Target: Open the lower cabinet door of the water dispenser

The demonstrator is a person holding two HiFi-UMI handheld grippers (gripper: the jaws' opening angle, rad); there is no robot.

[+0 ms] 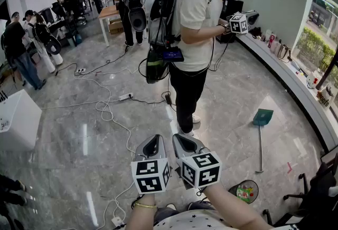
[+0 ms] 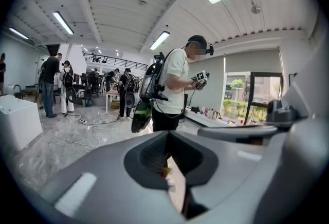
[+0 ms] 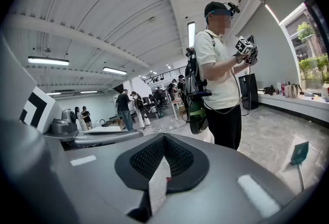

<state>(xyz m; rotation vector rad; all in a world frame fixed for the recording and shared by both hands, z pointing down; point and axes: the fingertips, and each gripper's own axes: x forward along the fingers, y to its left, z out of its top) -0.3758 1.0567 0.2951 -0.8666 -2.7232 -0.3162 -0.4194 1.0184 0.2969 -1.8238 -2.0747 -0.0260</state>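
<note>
No water dispenser or cabinet door shows in any view. In the head view my left gripper [image 1: 153, 145] and right gripper [image 1: 183, 144] are held side by side above the grey marble floor [image 1: 79, 139], pointing forward and slightly down. Both have their jaws shut with nothing between them. In the left gripper view the left gripper [image 2: 165, 136] has its dark pads meeting at the tips, and the right gripper [image 3: 163, 140] looks the same in its own view. A person in a pale shirt [image 1: 195, 23] stands straight ahead of them.
The person ahead holds another marker-cube gripper [image 1: 238, 24] and carries a backpack. White cables [image 1: 105, 113] trail across the floor. A white box [image 1: 16, 121] stands at the left, a teal dustpan [image 1: 262, 118] lies at the right, and a long counter [image 1: 296, 81] runs under the windows. More people stand behind.
</note>
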